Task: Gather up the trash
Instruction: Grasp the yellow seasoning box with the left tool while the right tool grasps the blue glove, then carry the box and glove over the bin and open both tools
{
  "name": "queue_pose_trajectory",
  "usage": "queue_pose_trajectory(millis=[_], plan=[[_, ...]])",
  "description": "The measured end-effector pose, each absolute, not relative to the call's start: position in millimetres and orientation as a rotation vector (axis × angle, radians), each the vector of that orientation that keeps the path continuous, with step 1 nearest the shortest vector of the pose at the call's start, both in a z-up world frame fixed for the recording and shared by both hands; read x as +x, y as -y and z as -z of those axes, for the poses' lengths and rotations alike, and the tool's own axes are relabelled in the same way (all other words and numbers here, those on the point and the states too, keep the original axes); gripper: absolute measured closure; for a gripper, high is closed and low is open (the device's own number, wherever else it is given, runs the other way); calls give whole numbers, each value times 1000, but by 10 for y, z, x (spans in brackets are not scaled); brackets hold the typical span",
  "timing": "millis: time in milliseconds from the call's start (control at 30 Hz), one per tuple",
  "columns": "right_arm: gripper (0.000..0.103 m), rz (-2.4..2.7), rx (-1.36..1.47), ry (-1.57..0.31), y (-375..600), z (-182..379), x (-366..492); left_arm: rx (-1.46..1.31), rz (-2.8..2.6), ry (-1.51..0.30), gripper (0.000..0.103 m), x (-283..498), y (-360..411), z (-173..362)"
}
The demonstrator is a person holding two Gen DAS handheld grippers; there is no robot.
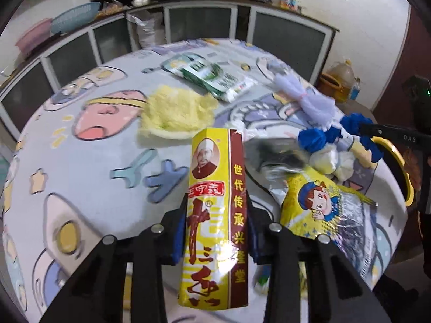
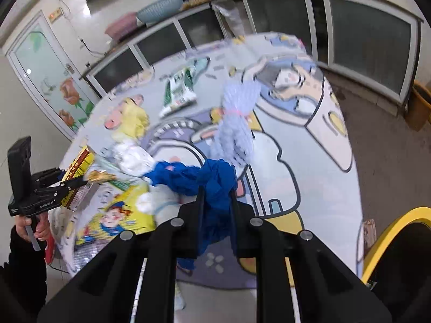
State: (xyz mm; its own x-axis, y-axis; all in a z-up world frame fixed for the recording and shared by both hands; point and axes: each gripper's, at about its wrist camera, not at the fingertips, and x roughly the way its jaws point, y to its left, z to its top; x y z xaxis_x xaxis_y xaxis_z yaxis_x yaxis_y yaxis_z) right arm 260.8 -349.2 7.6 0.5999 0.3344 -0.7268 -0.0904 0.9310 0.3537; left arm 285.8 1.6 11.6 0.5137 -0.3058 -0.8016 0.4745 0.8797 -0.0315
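My left gripper (image 1: 216, 202) is shut on a tall yellow and maroon spice box (image 1: 215, 215) and holds it upright over the round table (image 1: 94, 167); the box also shows in the right wrist view (image 2: 79, 172). My right gripper (image 2: 216, 191) is shut on a crumpled blue plastic bag (image 2: 212, 188), also visible in the left wrist view (image 1: 317, 137). On the table lie a yellow cartoon snack wrapper (image 1: 326, 204), a yellow cloth (image 1: 175, 113), a green and white packet (image 1: 210, 78), a pale purple mesh bag (image 1: 304, 94) and white crumpled trash (image 2: 132, 158).
A yellow-rimmed black bin (image 2: 396, 245) stands by the table's right edge, also in the left wrist view (image 1: 401, 172). Dark glass-front cabinets (image 1: 199, 21) run behind the table. A yellow jug (image 1: 339, 80) sits on the floor at the right.
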Motion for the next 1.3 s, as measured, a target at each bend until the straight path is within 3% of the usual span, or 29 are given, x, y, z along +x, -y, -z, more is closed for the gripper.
queue_pose_trajectory(millis=[333, 600, 1300], plan=[[87, -239, 278, -785, 3547, -581, 2158, 123, 394, -808, 69, 2483, -521, -651], [87, -204, 292, -741, 3716, -744, 1776, 113, 460, -752, 69, 2209, -322, -846], [87, 87, 359, -617, 4969, -891, 630, 184, 871, -722, 68, 1852, 2033, -961]])
